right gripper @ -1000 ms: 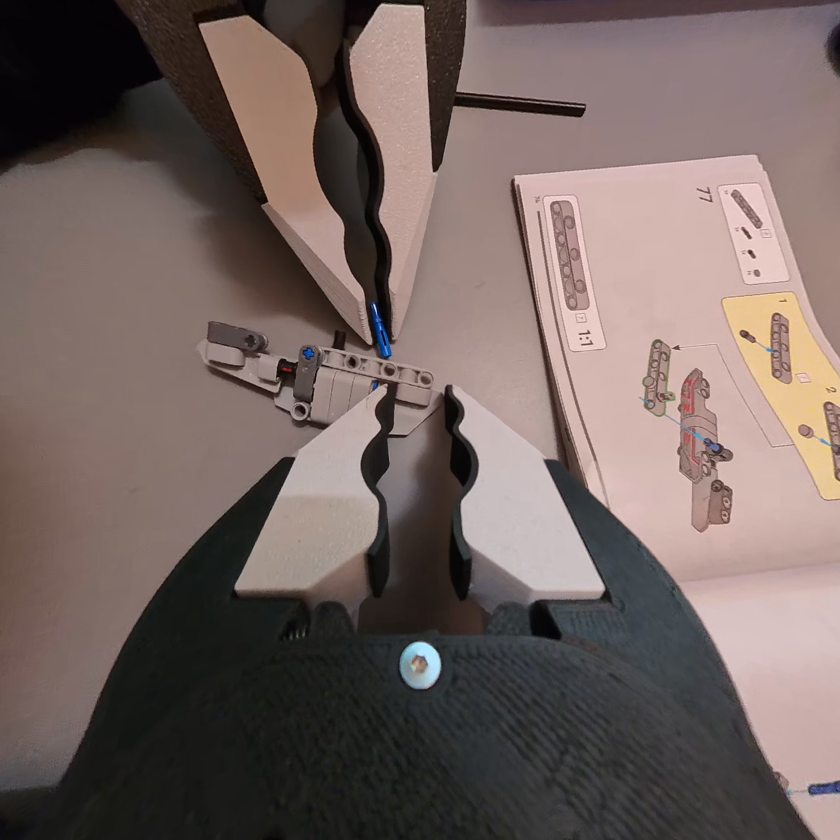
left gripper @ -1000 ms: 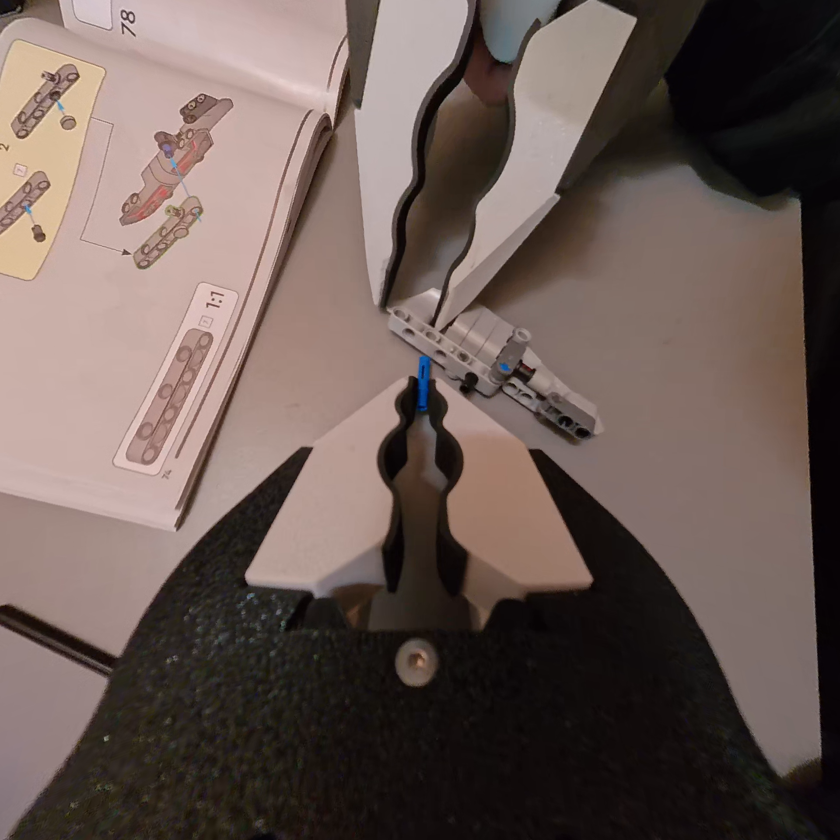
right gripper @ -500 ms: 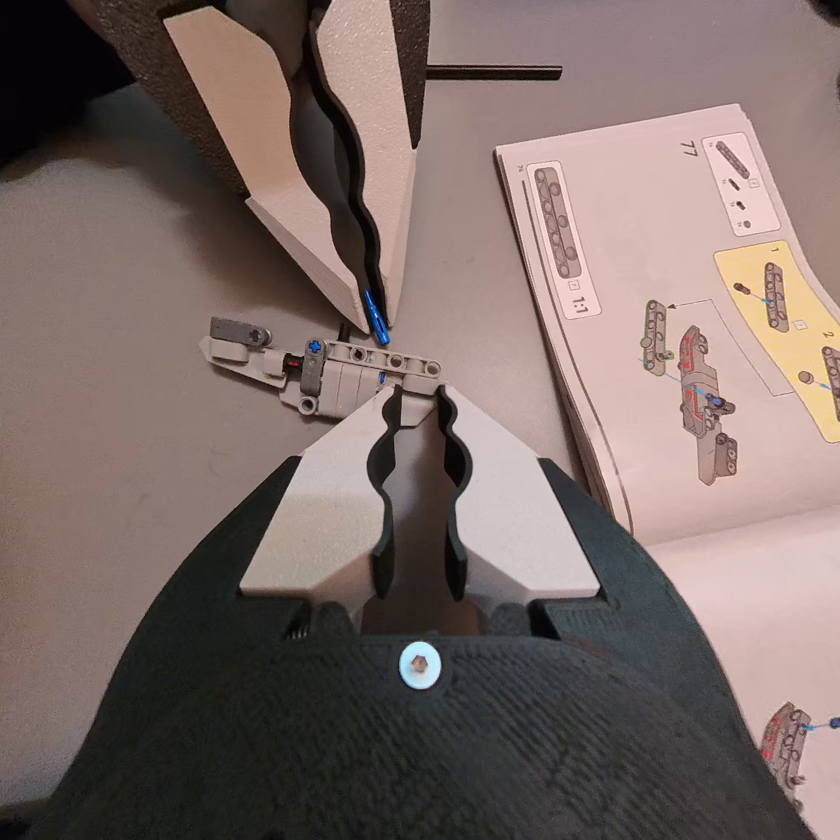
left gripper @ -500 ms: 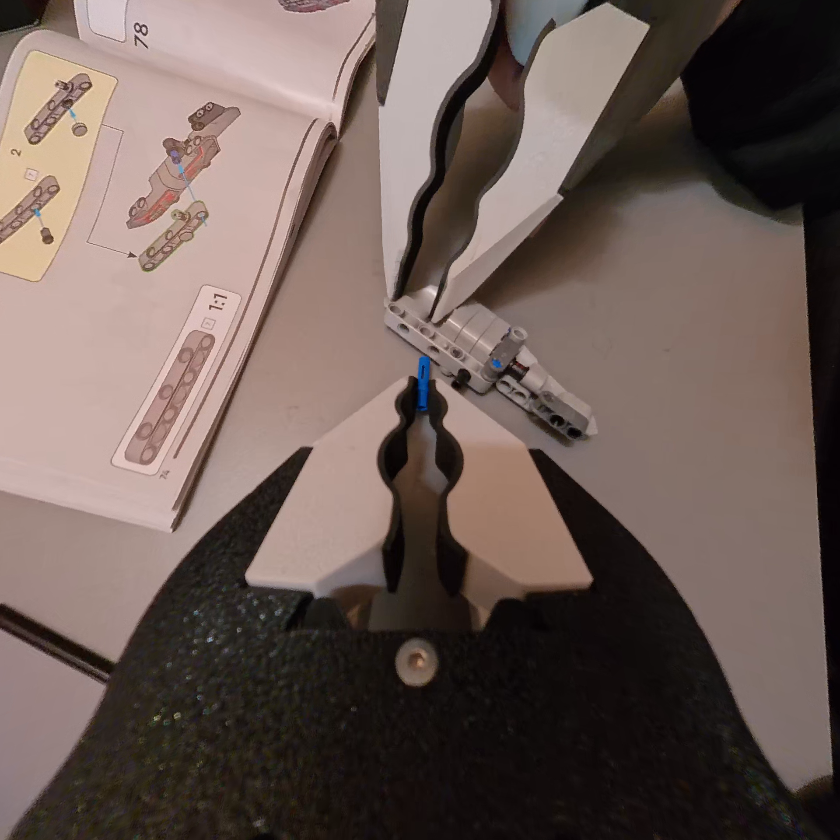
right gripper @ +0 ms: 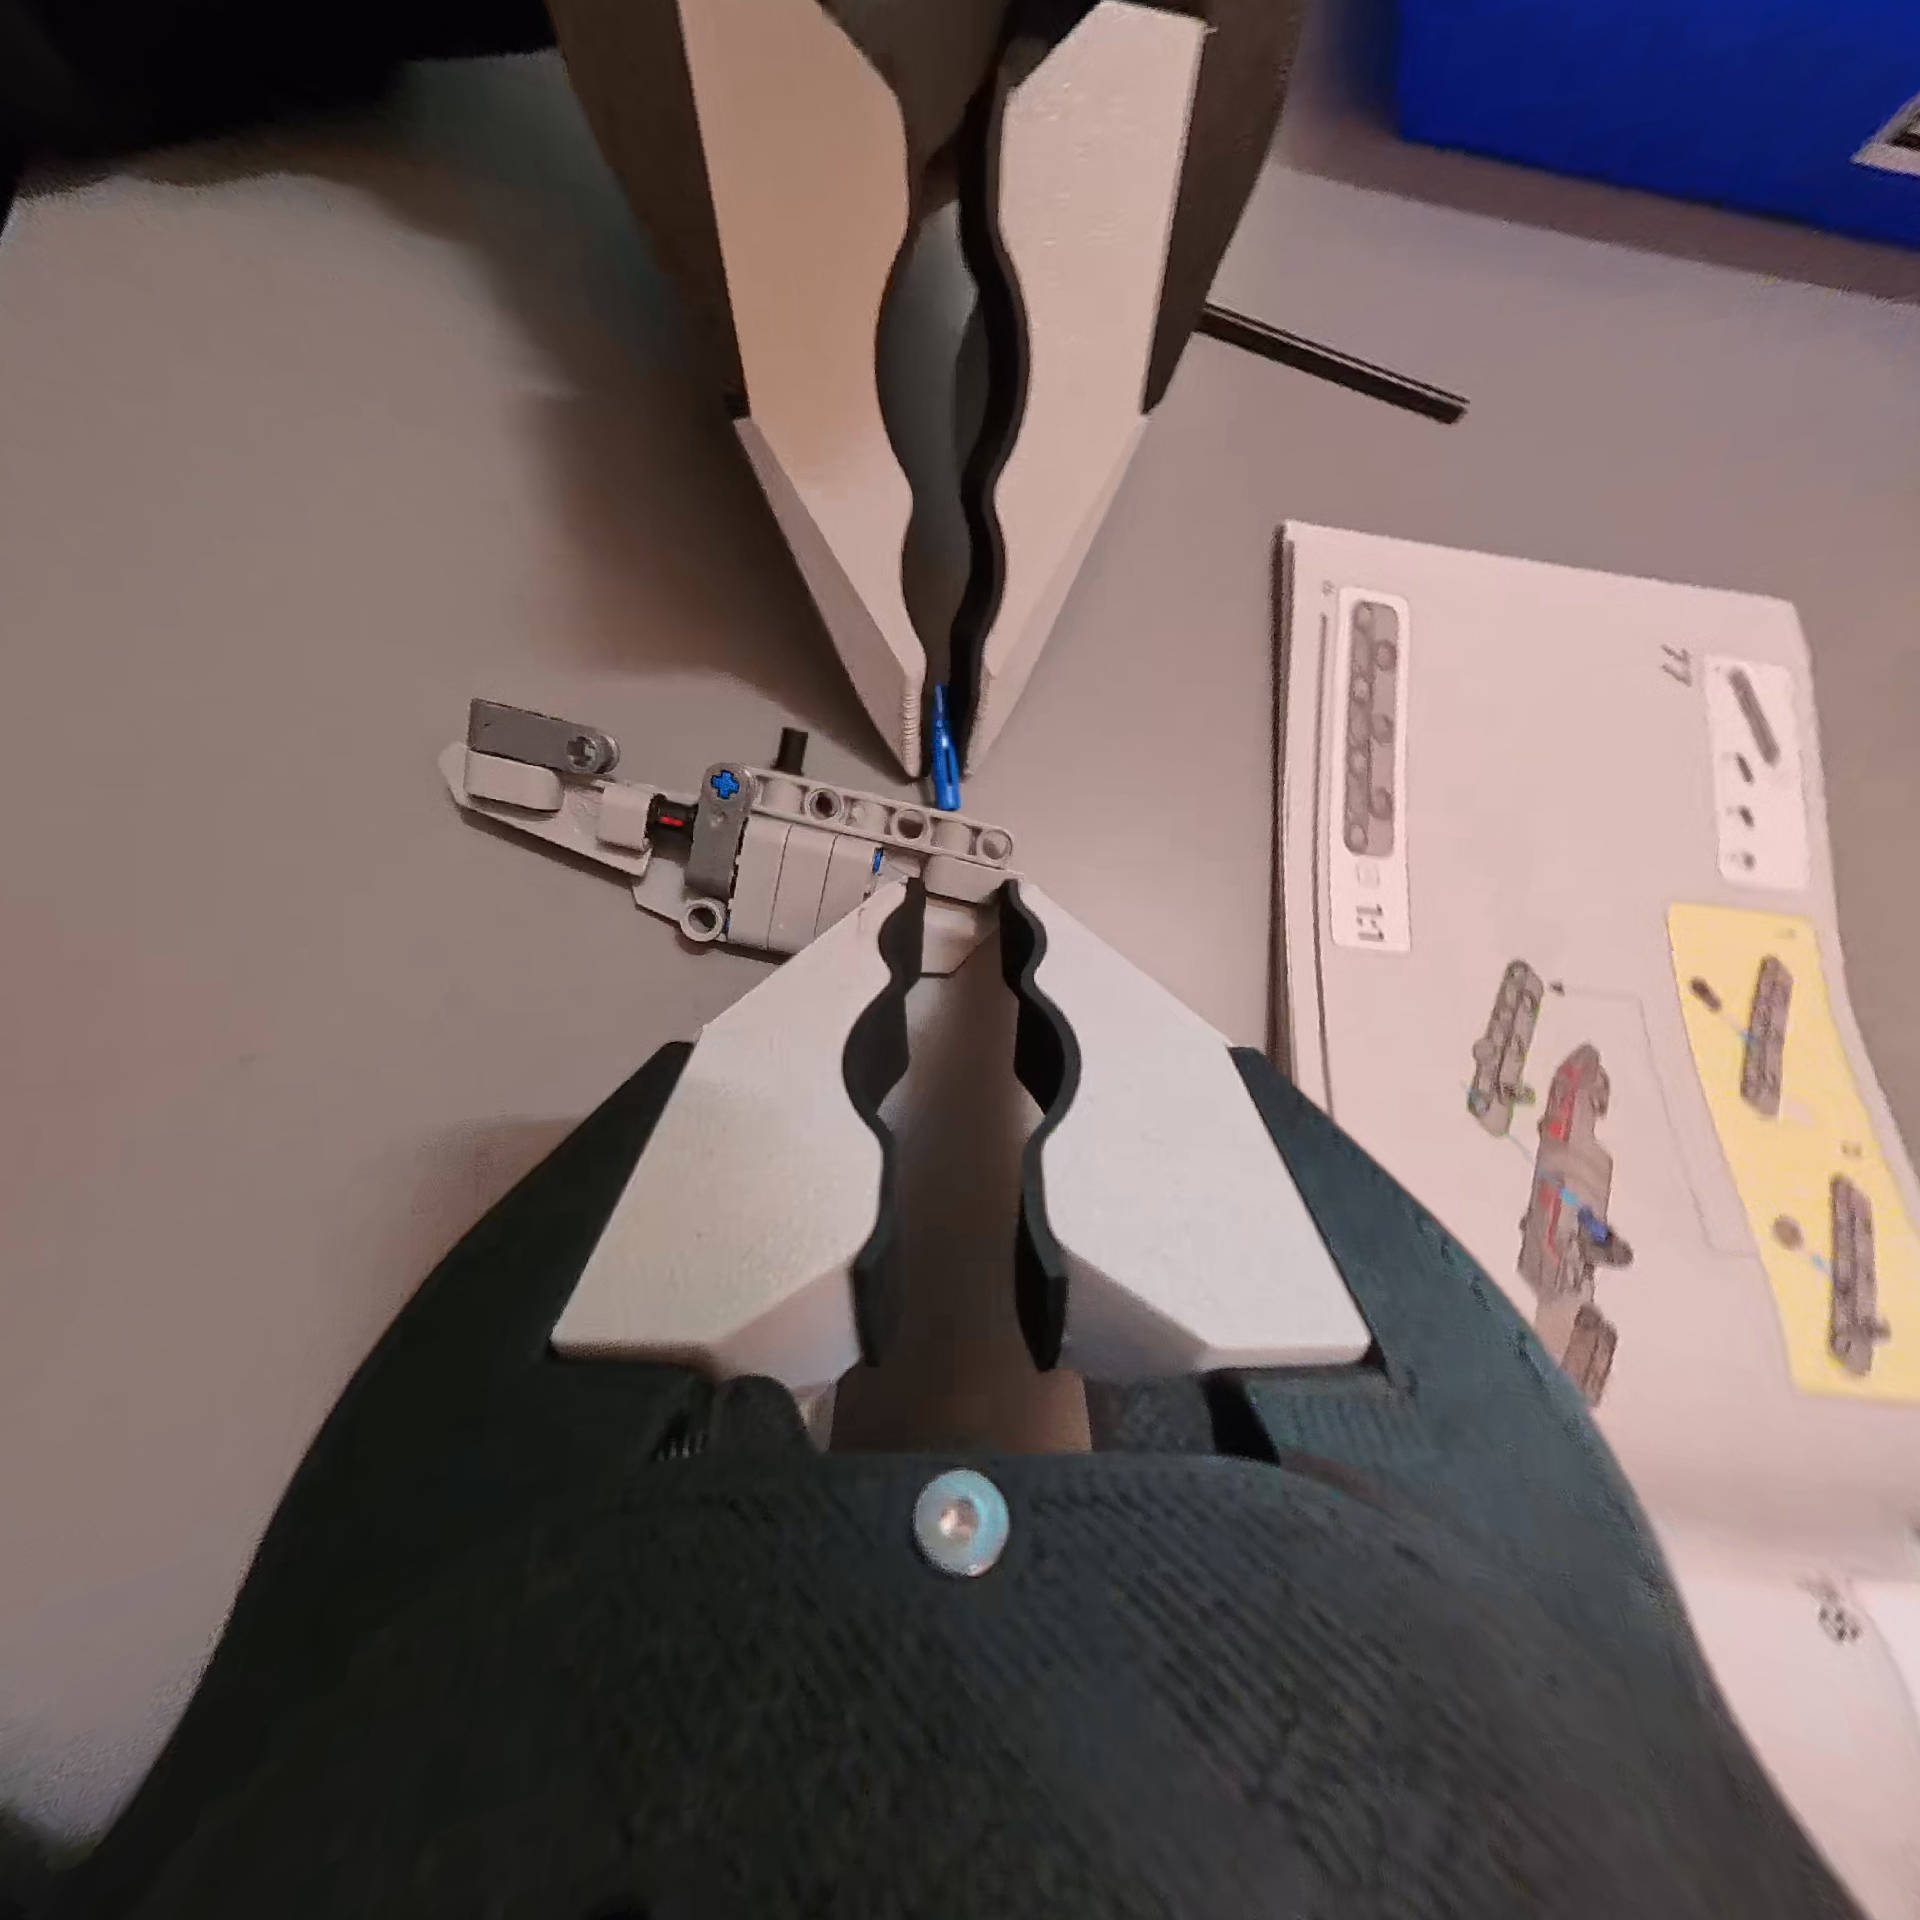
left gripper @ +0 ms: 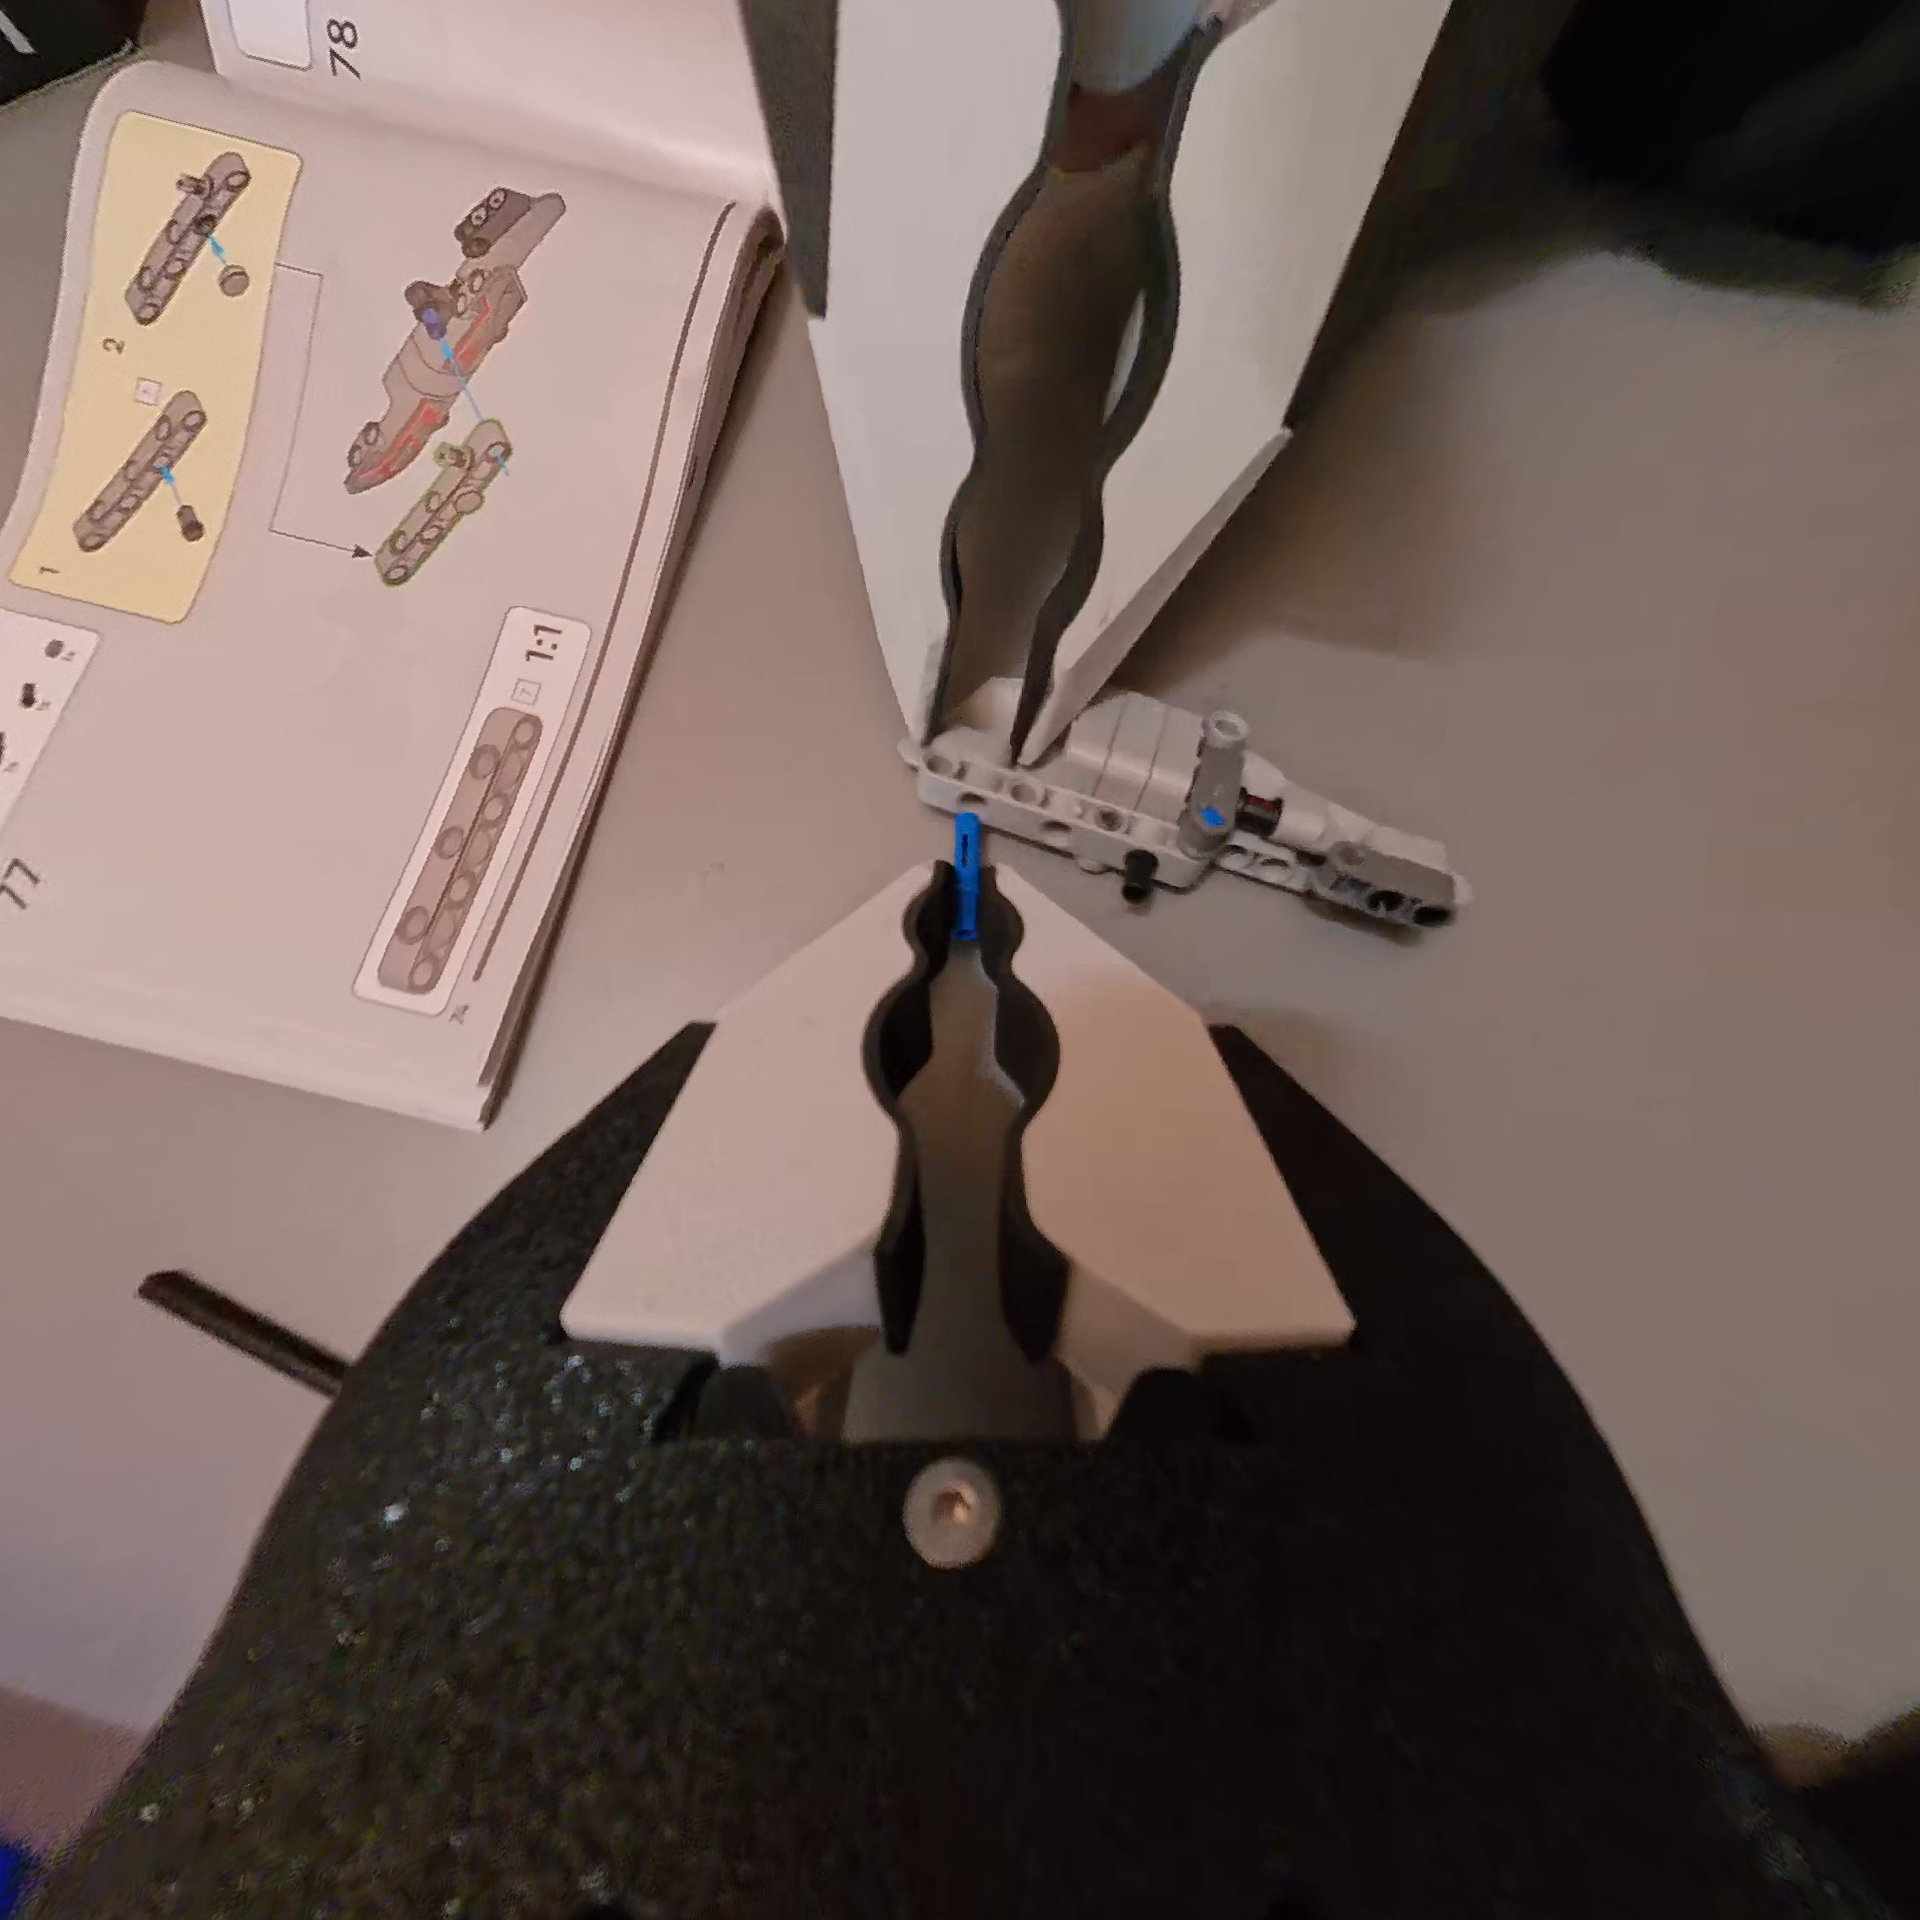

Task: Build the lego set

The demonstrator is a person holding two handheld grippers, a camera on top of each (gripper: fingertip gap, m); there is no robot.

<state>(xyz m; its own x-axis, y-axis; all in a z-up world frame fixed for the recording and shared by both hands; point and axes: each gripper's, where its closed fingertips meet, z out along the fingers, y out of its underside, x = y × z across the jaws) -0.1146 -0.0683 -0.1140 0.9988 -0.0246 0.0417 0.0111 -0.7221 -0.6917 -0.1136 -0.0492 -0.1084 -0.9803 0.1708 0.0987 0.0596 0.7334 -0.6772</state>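
The lego piece (left gripper: 1164, 800) lies on the table, braced by the part-open right gripper (right gripper: 961, 894). The left gripper (left gripper: 966, 883) pinches a blue pin (left gripper: 966, 873) near a beam hole; slight misalignment risks jamming or dropping it.

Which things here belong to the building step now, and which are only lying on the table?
In use:
- blue pin, held in the left gripper
- grey lego assembly, braced by the right gripper
- instruction booklet, open

Lying about:
- black rod
- blue box
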